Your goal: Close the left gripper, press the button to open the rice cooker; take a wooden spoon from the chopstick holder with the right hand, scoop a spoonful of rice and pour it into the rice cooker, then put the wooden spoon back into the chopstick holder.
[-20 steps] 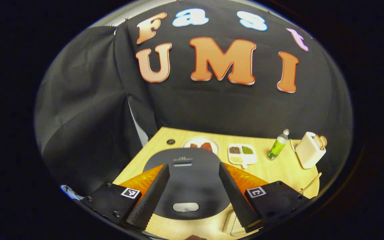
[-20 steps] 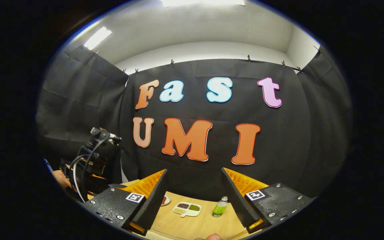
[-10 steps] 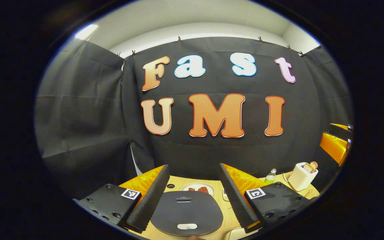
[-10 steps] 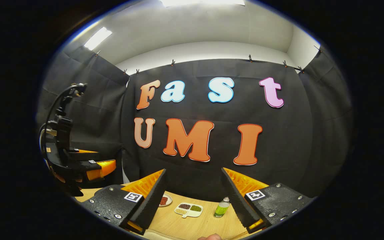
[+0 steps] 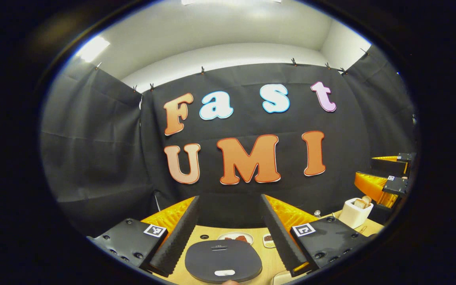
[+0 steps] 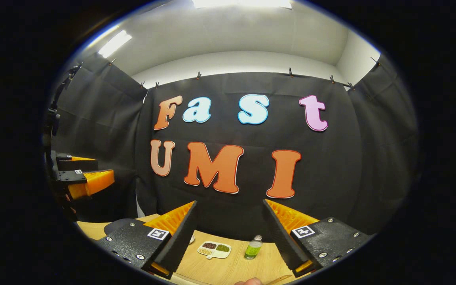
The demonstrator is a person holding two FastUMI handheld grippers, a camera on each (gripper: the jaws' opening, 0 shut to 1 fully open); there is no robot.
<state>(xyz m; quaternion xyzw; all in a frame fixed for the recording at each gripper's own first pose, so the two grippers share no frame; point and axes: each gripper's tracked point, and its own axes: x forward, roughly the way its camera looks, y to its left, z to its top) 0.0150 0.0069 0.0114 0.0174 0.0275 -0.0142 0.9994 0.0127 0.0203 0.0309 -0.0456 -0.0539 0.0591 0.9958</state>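
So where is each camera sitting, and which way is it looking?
Left gripper view: rides on the left gripper, open, facing the back wall over the rice cooker.
Right gripper view: rides on the right gripper, open, facing the same wall over the table.
Shared: the green bottle and snack tray area, plus each other's gripper.

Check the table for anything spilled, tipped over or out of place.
Nothing stands out. The rice cooker sits flat with its lid shut, the green bottle stands upright, and the divided dish keeps its contents inside. No spill shows on the table.
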